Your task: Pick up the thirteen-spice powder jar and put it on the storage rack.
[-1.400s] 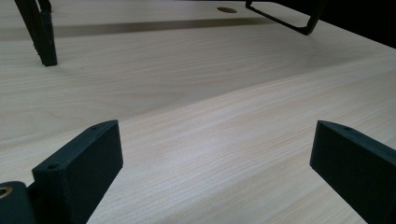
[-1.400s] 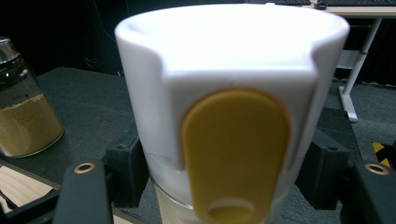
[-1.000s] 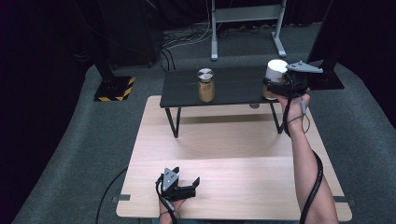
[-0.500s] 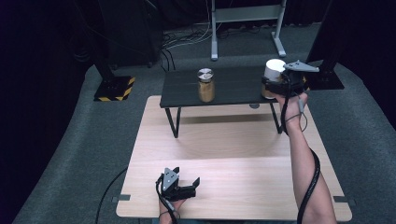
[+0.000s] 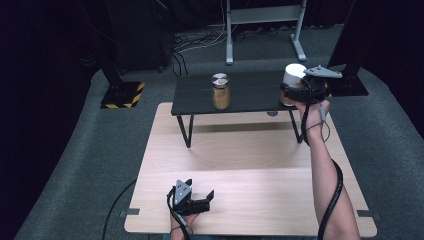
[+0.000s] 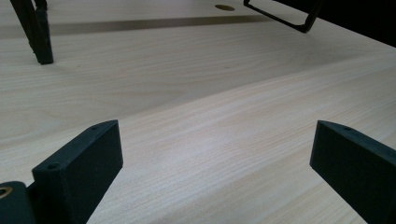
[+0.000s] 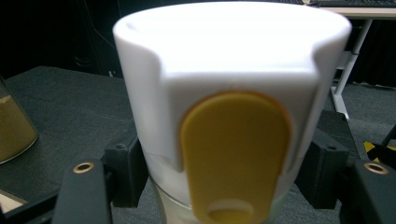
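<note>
My right gripper (image 5: 291,94) is shut on a jar with a white cap (image 5: 294,74) at the right end of the small black table (image 5: 250,100). In the right gripper view the white cap (image 7: 229,70) with its yellow flip tab (image 7: 233,154) sits between the two black jaws, which press on the clear body just below the cap. A second jar (image 5: 220,92) of brown powder with a metal lid stands mid-table, and its edge (image 7: 14,128) is at the left. My left gripper (image 5: 210,196) rests open on the light wooden table (image 5: 250,165), jaws wide apart with nothing between them (image 6: 215,154).
The black table stands on thin legs (image 5: 185,131) at the far end of the wooden table. A cable (image 5: 334,200) trails along the right forearm. A yellow-and-black striped base (image 5: 122,95) lies on the grey floor to the left. A metal stand (image 5: 260,20) is behind.
</note>
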`<act>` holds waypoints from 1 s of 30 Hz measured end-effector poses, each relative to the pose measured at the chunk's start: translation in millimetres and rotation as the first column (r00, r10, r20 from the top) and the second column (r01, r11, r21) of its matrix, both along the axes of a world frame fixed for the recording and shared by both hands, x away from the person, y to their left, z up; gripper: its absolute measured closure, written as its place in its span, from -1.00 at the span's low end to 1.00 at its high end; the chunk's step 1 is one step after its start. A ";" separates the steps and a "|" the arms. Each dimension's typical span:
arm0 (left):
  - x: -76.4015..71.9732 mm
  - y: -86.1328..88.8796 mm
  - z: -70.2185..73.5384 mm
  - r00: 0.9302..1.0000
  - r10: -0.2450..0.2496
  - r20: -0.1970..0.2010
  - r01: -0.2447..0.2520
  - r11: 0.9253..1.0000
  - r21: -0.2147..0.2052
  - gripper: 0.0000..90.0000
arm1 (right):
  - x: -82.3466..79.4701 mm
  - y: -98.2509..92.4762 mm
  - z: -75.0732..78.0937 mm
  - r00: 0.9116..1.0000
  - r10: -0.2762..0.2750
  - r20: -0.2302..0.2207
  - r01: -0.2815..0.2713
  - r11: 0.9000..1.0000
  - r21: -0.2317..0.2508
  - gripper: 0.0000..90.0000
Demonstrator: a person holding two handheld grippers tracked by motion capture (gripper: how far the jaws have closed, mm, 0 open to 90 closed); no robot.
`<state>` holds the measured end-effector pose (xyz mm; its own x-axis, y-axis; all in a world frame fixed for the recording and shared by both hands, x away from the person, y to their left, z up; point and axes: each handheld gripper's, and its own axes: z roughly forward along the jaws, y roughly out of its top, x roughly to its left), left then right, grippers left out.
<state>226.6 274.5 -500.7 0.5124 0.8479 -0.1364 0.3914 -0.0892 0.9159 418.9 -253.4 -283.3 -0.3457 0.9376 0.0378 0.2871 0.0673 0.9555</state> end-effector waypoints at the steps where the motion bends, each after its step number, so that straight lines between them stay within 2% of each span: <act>1: 0.1 0.2 0.0 1.000 0.000 0.000 0.000 1.000 -0.001 -0.95 | 0.2 0.1 0.6 1.000 0.000 -0.002 0.000 1.000 -0.001 -0.34; 5: 0.4 0.5 0.0 1.000 -0.003 -0.002 0.003 1.000 -0.002 -0.95 | 1.4 -2.1 3.3 1.000 0.012 -0.013 -0.012 1.000 -0.004 -0.38; 7: 0.5 0.7 0.0 1.000 -0.004 -0.002 0.004 1.000 -0.002 -0.95 | 5.5 -4.0 7.7 0.998 0.030 -0.051 -0.030 1.000 -0.001 -0.89; 8: 0.5 0.8 0.0 1.000 -0.003 -0.002 0.003 1.000 -0.002 -0.95 | 6.0 -2.7 10.0 0.998 0.030 -0.060 -0.031 0.999 -0.020 -1.00; 12: 0.4 0.4 0.1 1.000 -0.001 -0.003 0.001 1.000 -0.002 -0.95 | -0.5 -5.1 10.0 0.997 0.061 -0.038 -0.063 0.997 -0.034 -1.00; 17: 0.2 0.8 -0.2 1.000 0.001 -0.003 -0.001 1.000 -0.005 -0.95 | -21.4 -7.8 10.5 0.997 0.073 -0.014 -0.074 0.997 -0.031 -1.00; 22: -0.4 1.8 -1.4 1.000 -0.001 0.002 0.002 1.000 -0.014 -0.95 | -48.0 -9.6 7.7 0.995 0.087 -0.053 -0.091 0.993 -0.075 -1.00; 26: -0.8 2.9 -2.3 1.000 -0.001 0.006 0.001 1.000 -0.020 -0.95 | -76.4 -21.4 -7.7 0.993 0.102 -0.067 -0.106 0.992 -0.062 -1.00; 30: 0.5 2.2 -1.3 1.000 -0.009 0.004 0.009 1.000 -0.011 -0.95 | -103.0 -33.2 -29.5 0.991 0.102 -0.083 -0.106 0.993 -0.049 -1.00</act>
